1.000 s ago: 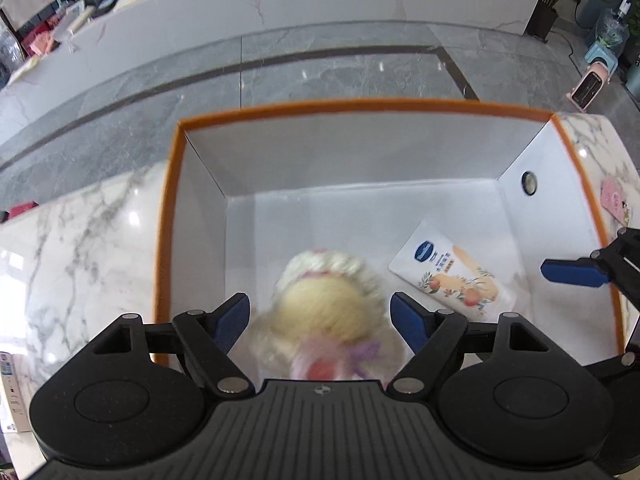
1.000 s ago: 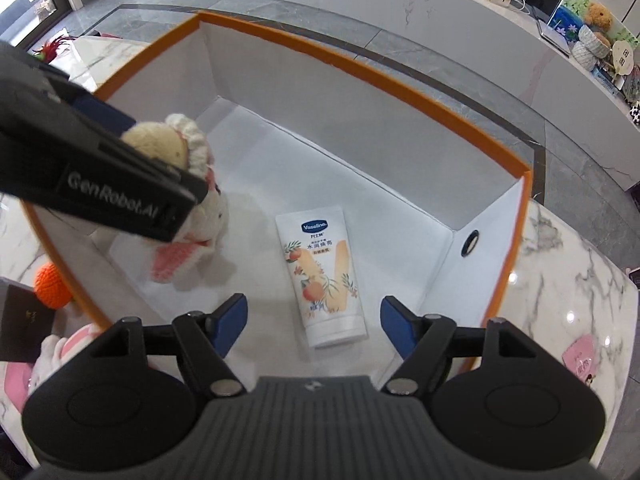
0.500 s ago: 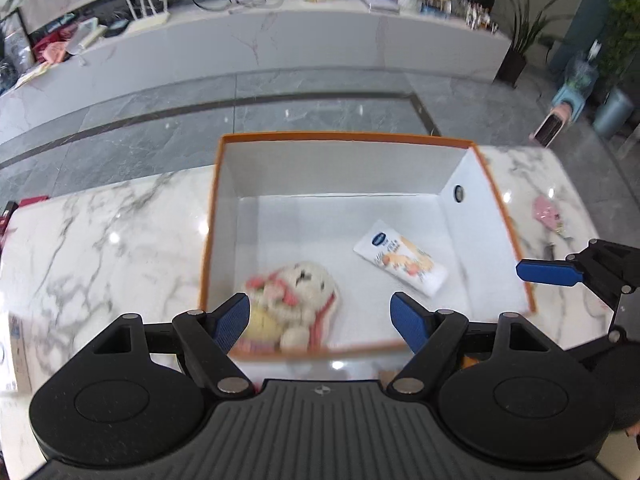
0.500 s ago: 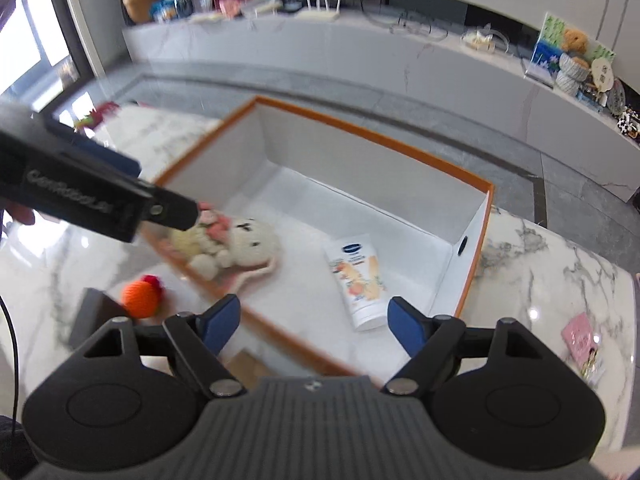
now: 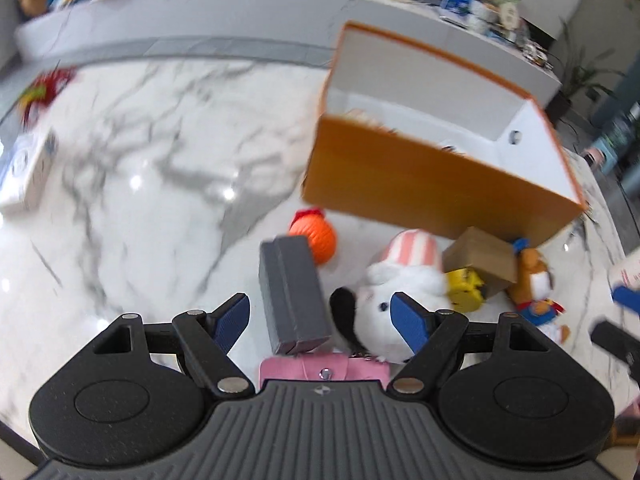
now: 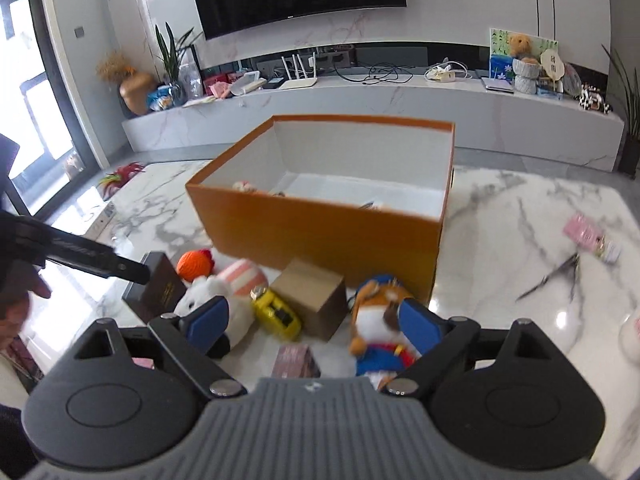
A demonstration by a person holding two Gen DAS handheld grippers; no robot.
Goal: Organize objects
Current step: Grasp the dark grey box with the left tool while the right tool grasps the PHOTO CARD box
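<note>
The orange box (image 6: 320,232) holds a plush toy (image 6: 244,186), mostly hidden.

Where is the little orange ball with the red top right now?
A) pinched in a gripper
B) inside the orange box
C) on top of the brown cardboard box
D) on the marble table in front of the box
D: the orange ball lies on the marble table by the near wall of the orange box, beside the dark box, with no gripper touching it.
</note>
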